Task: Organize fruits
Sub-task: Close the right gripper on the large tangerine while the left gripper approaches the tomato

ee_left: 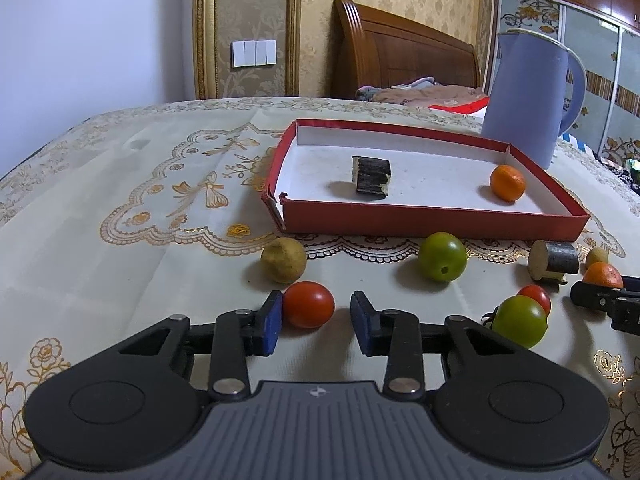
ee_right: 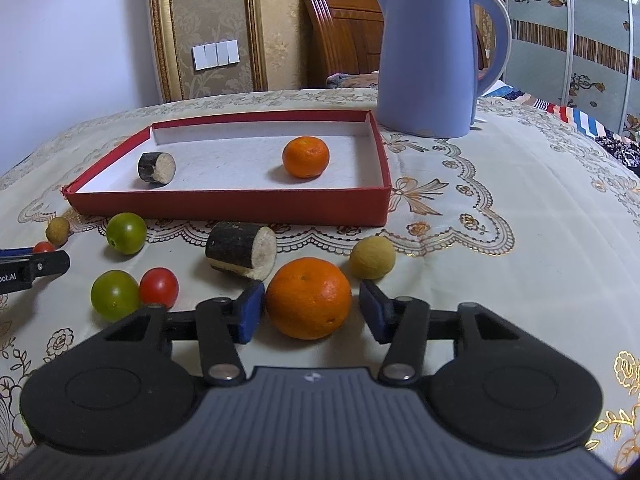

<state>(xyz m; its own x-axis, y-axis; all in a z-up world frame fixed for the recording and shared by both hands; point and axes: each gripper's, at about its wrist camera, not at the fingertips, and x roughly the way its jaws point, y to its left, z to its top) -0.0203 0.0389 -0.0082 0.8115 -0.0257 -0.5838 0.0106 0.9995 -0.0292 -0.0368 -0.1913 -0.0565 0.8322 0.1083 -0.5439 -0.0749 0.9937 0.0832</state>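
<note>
A red box (ee_left: 432, 222) (ee_right: 224, 204) on the table holds a sugarcane piece (ee_left: 371, 179) (ee_right: 157, 169) and an orange (ee_left: 507, 183) (ee_right: 305, 157). My left gripper (ee_left: 316, 318) is open; a red tomato (ee_left: 308, 304) lies between its fingers, against the left pad. My right gripper (ee_right: 312, 312) is open around a second orange (ee_right: 308, 298), not touching it. Loose on the cloth are two green fruits (ee_left: 443, 257) (ee_left: 519, 321), a second tomato (ee_right: 159, 287), two yellow-brown fruits (ee_left: 283, 260) (ee_right: 372, 258) and another sugarcane piece (ee_right: 241, 250).
A blue kettle (ee_right: 430, 56) (ee_left: 528, 96) stands behind the box at the right. The table carries a cream embroidered cloth (ee_left: 120, 184). A bed with a wooden headboard (ee_left: 404, 52) is beyond the table. The other gripper's tip shows at the frame edge (ee_left: 600, 300) (ee_right: 36, 268).
</note>
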